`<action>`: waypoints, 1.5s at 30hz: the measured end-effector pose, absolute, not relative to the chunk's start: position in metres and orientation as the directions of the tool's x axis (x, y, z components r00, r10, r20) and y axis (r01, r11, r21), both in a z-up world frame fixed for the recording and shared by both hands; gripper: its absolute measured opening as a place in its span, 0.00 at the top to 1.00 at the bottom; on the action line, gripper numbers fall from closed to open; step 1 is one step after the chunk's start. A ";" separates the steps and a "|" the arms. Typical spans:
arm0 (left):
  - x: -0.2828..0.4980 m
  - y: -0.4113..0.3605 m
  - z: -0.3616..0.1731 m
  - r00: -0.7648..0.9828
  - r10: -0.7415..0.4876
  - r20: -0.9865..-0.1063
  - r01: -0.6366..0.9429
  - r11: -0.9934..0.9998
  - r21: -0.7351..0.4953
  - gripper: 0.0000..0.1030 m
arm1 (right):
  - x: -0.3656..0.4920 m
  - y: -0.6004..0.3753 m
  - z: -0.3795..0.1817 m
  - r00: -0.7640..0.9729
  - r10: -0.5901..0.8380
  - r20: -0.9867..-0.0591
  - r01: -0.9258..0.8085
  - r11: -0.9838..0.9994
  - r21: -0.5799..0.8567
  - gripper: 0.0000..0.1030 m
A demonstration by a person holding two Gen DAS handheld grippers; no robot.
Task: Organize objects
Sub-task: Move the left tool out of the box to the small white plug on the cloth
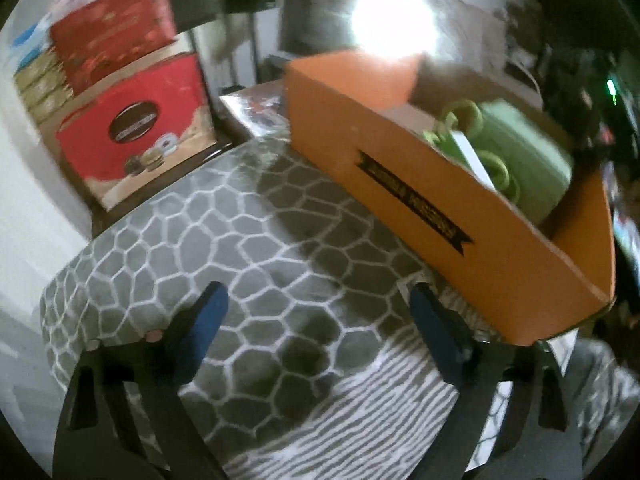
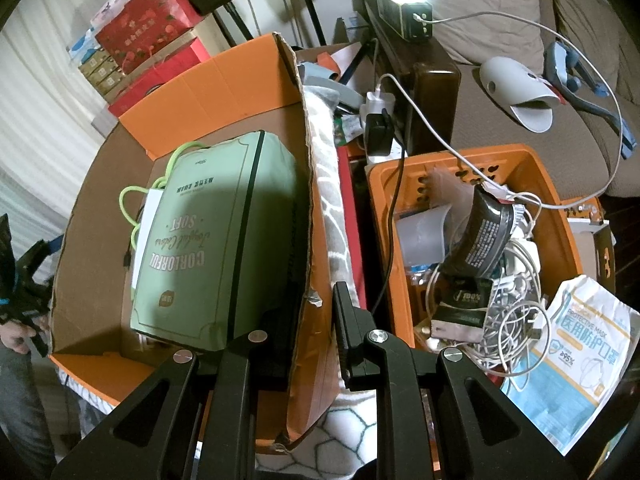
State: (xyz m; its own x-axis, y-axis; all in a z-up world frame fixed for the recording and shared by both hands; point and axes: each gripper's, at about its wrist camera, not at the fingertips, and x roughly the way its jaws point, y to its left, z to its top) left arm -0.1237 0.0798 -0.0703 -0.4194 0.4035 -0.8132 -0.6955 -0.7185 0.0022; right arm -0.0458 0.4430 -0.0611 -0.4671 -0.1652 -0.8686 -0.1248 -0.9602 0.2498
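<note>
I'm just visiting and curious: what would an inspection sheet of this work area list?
Surface: grey honeycomb-patterned blanket under the box.
Job's things: orange cardboard box holding a green tissue pack; orange plastic basket beside it.
Clutter: black pouch in the basket; face-mask pack at its edge.
Grippers: left gripper open and empty over the blanket; right gripper straddles the box wall, clamping unclear.
Cables: lime-green cable in the box; tangled white cables in the basket.
Surroundings: red gift boxes, brown sofa.
</note>
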 end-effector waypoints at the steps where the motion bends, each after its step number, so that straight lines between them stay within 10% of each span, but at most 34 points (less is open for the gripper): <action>1: -0.121 0.084 -0.073 -0.417 0.407 -0.813 -0.715 -0.699 0.017 0.24 | -0.046 0.443 -0.061 -0.467 -0.165 -0.869 -0.125 -0.960 0.250 0.84; 15: -0.107 0.125 -0.097 -0.315 0.444 -0.839 -0.846 -0.531 0.037 0.27 | -0.046 0.444 -0.061 -0.464 -0.166 -0.870 -0.125 -0.960 0.250 0.84; 31: -0.093 0.142 -0.111 -0.230 0.495 -0.838 -0.934 -0.356 0.046 0.70 | -0.046 0.444 -0.063 -0.459 -0.166 -0.873 -0.130 -0.959 0.251 0.83; 45: -0.089 0.109 -0.093 -0.288 0.521 -0.803 -0.891 -0.454 0.025 0.71 | -0.046 0.443 -0.064 -0.458 -0.162 -0.874 -0.129 -0.960 0.246 0.83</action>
State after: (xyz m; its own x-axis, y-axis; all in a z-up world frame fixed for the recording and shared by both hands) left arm -0.0887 0.1092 -0.0925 -0.2883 0.5213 -0.8032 -0.8907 -0.4538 0.0252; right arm -0.0465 0.4429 -0.0641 -0.4584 -0.1624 -0.8738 -0.1294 -0.9605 0.2464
